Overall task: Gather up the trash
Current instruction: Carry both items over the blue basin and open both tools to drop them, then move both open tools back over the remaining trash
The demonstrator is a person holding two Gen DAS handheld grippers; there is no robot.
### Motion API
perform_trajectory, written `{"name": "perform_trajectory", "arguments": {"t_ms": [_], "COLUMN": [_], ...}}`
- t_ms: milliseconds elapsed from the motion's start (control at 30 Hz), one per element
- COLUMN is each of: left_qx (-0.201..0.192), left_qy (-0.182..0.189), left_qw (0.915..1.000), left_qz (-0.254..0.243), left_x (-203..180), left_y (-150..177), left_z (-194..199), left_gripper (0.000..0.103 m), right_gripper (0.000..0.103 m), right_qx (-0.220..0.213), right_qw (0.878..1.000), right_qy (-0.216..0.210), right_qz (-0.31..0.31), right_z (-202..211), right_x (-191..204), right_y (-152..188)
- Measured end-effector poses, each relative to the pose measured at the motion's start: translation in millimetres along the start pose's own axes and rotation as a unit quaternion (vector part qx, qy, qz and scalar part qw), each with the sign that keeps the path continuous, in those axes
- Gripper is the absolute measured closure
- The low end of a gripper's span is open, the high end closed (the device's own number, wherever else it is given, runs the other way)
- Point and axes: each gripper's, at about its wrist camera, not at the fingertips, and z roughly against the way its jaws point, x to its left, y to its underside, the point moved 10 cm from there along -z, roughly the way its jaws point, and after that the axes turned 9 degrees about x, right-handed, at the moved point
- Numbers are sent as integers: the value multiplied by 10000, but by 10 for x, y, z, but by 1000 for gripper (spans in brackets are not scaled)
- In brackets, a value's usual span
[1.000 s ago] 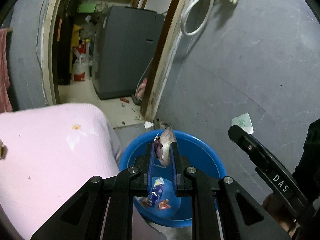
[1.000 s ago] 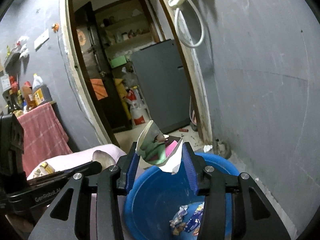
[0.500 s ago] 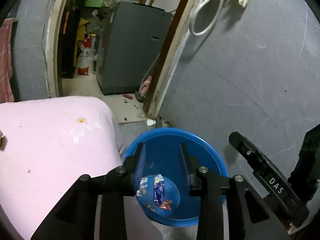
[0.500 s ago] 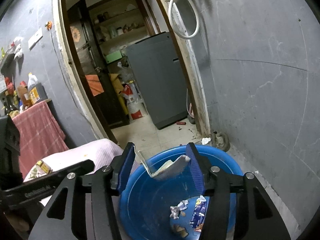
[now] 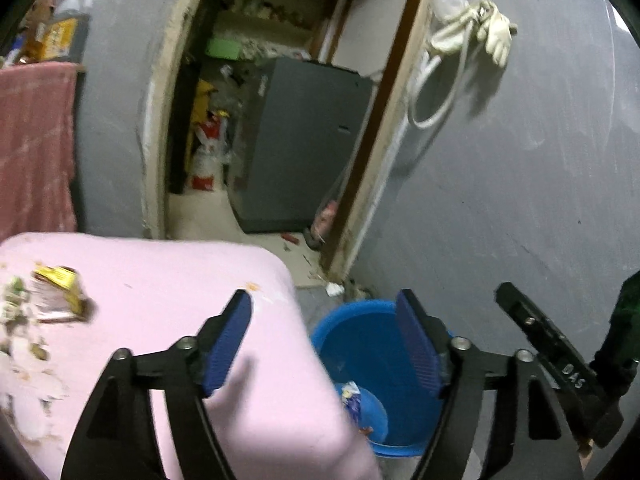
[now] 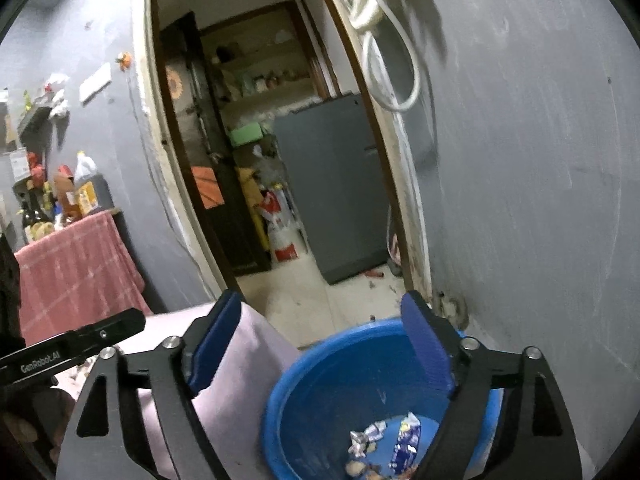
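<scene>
Left wrist view, pink cloth surface (image 5: 168,300), grey wall (image 5: 520,180), open doorway (image 5: 280,120)

The left wrist view is smeared by motion. To the left of the left claw (image 5: 324,344), the scraps of litter (image 5: 24,320) on the pink-covered surface (image 5: 168,280) are too blurred to name; only a yellow wrapper (image 5: 60,280) stands out, and the heap is cut off by the picture's left edge. The surface hides the near left part of the blue tub (image 5: 384,364), and the wrappers inside it (image 5: 354,400) show only partly past the cloth's edge. Below the right claw (image 6: 320,344), the tub's (image 6: 320,360) near wall runs off the bottom edge, and the print on the wrappers (image 6: 404,440) is unreadable. Shelf items beyond the doorway (image 6: 272,80) are too small to tell.
</scene>
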Motion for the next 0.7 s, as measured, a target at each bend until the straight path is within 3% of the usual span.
{"name": "perform_trajectory", "arguments": {"t_ms": [133,200,400,700], "left_qx": [-501,-712,-1211,-1652], "left_qy": [-230,-388,-688,-1281], "left_qw": [9985,9967,9902,9775], "left_qz": [44,75,140,289], "left_x": [217,333,660,1241], "left_y": [-124,-171,-258,-123], "left_z": [369,554,1077,1716], "left_gripper": [15,6,5,2], "right_gripper": [1,0,0,0], "right_qx": [-344,-565,-1004,-1362], "right_qw": [9991,9975,9908,9784], "right_qy": [-97,-170,-434,-886], "right_qz": [216,377,800,1275], "right_z": [141,237,438,581], "right_x": [255,426,952,1725], "right_y": [-131,-199,-318,-306]}}
